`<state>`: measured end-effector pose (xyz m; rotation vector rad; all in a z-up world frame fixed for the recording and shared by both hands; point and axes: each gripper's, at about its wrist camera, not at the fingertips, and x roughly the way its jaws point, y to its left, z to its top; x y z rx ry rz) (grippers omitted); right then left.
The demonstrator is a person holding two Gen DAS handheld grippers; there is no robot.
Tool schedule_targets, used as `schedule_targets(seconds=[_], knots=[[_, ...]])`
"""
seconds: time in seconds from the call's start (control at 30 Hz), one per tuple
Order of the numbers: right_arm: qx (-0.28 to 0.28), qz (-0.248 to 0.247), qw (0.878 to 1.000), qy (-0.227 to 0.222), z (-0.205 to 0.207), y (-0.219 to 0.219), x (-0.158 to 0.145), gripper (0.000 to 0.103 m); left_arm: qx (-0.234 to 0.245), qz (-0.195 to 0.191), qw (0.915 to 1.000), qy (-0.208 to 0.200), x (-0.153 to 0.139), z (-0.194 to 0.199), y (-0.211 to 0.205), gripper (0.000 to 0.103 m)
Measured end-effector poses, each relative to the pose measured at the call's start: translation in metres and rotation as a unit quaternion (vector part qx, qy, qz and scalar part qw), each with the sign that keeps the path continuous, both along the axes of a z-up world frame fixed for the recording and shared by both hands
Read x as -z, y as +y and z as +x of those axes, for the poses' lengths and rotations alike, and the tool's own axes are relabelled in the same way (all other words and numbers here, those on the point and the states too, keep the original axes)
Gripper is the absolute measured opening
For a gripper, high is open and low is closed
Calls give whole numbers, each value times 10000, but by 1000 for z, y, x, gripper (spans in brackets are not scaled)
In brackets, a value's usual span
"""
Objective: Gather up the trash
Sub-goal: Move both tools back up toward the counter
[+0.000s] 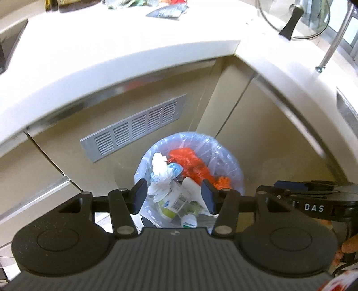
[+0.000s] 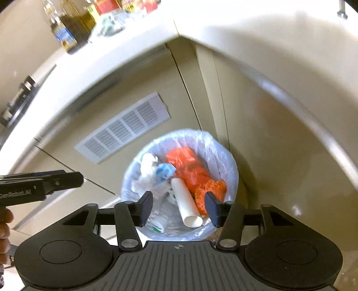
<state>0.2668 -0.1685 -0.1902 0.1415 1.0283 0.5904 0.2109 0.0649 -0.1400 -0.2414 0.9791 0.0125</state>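
A round trash bin (image 1: 230,161) lined with a clear bag stands on the floor in the cabinet corner; it also shows in the right wrist view (image 2: 223,152). It holds orange plastic (image 1: 192,163), white crumpled paper (image 1: 160,170), a labelled white carton (image 1: 179,199) and a white tube (image 2: 186,201). My left gripper (image 1: 174,195) is open and empty above the bin. My right gripper (image 2: 179,207) is open and empty above the bin, beside the left one (image 2: 40,183).
A white L-shaped counter (image 1: 111,58) overhangs the bin. On it lie a dark wrapper (image 1: 167,11), a glass lid (image 1: 295,20) and oil bottles (image 2: 67,24). A grey vent grille (image 1: 134,127) sits in the cabinet front.
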Motion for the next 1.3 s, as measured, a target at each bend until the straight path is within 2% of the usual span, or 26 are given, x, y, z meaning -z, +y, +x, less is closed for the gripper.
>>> schedule_targets(seconds=[0.17,0.6,0.73,1.03,1.3], knots=[[148,137,9996,-173,-11,-11,-31,65,62,18,9998,-192,-26,-8,-2,53],[742,373,9952,-525,-26,-38,-81,69,67,26,9973,-734,-74,-25,22,54],[932,455,9924,-661,-25,-42,-91,70,42,107,9957,-921,-85,-25,32,58],[1154,513,9884,-845,-4,-60,-106,71,-251,222,9924,-1188,-104,-5,53,59],[977,556,9883,-1034,48,-73,-117,71,-477,322,9886,-1392,-116,28,48,60]])
